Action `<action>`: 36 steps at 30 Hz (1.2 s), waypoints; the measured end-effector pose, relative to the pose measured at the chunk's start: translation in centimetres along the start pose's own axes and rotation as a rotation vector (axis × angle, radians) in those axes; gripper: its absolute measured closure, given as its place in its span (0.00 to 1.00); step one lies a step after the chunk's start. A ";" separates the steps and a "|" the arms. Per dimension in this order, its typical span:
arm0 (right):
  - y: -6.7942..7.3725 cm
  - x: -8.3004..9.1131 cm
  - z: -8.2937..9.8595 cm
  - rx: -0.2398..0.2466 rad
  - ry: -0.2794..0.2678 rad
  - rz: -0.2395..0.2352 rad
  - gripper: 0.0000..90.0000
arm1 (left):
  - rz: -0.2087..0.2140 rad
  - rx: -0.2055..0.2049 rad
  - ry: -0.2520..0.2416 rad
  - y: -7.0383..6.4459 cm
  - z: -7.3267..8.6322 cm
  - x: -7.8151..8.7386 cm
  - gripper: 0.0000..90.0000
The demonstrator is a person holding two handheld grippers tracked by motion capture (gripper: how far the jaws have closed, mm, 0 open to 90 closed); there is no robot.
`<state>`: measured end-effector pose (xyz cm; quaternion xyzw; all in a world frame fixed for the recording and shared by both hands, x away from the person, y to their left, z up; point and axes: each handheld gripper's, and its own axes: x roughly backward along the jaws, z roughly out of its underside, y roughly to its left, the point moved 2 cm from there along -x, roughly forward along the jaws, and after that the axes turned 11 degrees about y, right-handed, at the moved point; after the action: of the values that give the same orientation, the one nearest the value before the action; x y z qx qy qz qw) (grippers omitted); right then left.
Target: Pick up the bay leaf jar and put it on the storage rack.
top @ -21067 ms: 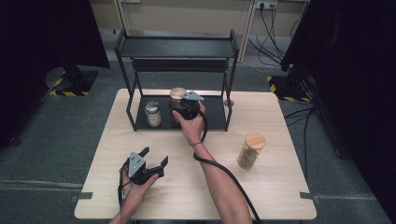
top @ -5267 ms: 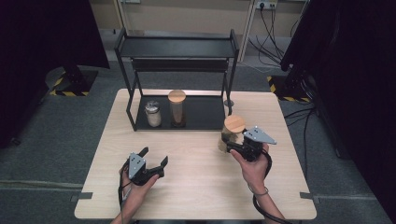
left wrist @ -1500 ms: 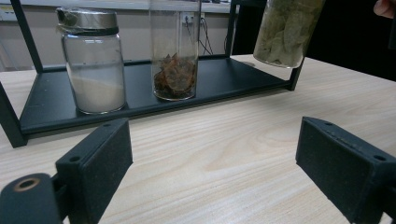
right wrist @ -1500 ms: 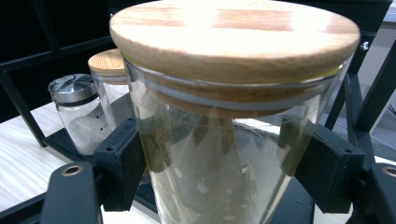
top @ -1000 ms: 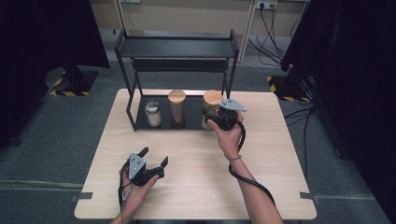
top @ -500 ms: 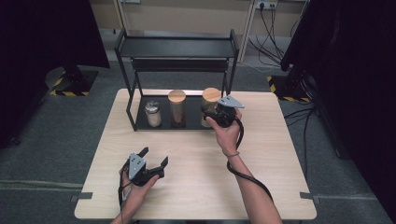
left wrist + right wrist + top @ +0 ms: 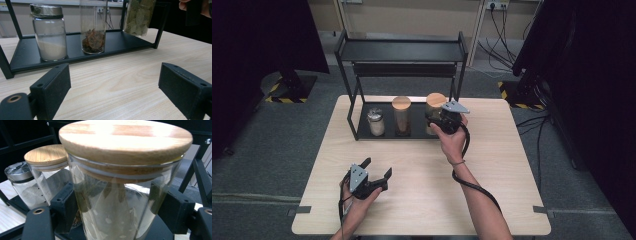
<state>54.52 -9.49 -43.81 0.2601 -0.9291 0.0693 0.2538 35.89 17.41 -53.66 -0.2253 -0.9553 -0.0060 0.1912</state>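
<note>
Item: tall glass jar [image 7: 122, 202] with a round wooden lid [image 7: 125, 138], dried green leaves inside. No label, brand or writing is legible on it or on anything else in view.

Position: in the high view the jar [image 7: 435, 109] sits just right of centre in the upper half of the frame, at the right end of the black rack's bottom shelf [image 7: 387, 131]; whether its base rests on the shelf cannot be told. In the left gripper view it appears at the top, right of centre [image 7: 140, 15], over the shelf's right end.

Hold: the right gripper [image 7: 443, 120] is clamped on the jar. In the right gripper view one black pad [image 7: 65, 206] presses the glass at lower left and the other [image 7: 175, 210] at lower right, both well below the lid; the jar stands upright between them.

Neighbours on the same shelf: a second tall jar with a wooden lid [image 7: 401, 116], holding brown pieces, just left of the held jar; a short jar with a metal cap [image 7: 375, 122], white powder inside, farther left.

Left gripper [image 7: 371, 175]: lower left of the high view, over the wooden table [image 7: 512, 190], jaws wide apart, holding nothing.
</note>
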 end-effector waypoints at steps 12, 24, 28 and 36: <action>0.0 -0.9 -0.6 0.002 0.012 0.008 0.28 | 0.001 -0.001 -0.002 0.0 0.0 0.0 0.11; -0.3 -1.7 -0.7 -0.010 0.022 0.013 0.28 | 0.002 -0.001 -0.004 0.0 0.0 0.0 0.11; -0.3 -1.9 -0.7 -0.013 0.027 0.015 0.28 | 0.002 0.000 -0.003 0.0 0.0 0.0 0.11; -0.3 -2.4 -1.3 -0.015 0.028 0.017 0.28 | 0.003 0.000 -0.004 0.0 0.0 0.0 0.11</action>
<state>57.02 -8.31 -43.95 0.2492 -0.9281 0.0683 0.2681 35.87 17.40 -53.67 -0.2268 -0.9553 -0.0054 0.1894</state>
